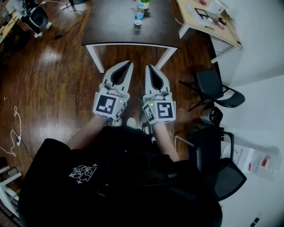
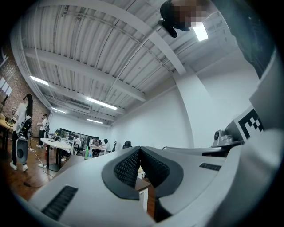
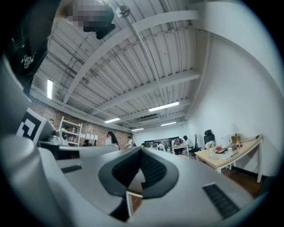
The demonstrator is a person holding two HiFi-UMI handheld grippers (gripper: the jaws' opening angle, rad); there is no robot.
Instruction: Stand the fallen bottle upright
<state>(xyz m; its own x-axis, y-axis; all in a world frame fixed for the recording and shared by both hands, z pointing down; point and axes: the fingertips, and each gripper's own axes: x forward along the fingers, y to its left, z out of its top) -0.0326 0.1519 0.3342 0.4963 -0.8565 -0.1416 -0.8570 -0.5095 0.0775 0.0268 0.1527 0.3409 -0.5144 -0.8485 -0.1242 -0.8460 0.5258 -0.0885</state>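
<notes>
A clear bottle with a blue label (image 1: 139,17) rests on the dark table (image 1: 111,26) at the top of the head view, with a green bottle (image 1: 143,4) just behind it; from here I cannot tell whether the clear one lies or stands. The green bottle (image 2: 86,153) shows small and far off in the left gripper view. Both grippers are held side by side over the wooden floor, well short of the table. My left gripper (image 1: 129,63) (image 2: 140,148) is shut with nothing in it. My right gripper (image 1: 148,67) (image 3: 141,150) is also shut and empty.
The table stands on white angled legs (image 1: 96,57). A light wooden desk (image 1: 208,22) with small items is at the upper right. Black chairs (image 1: 217,88) (image 1: 219,170) stand to the right. Cables (image 1: 15,128) lie on the floor at the left. People sit and stand at far desks.
</notes>
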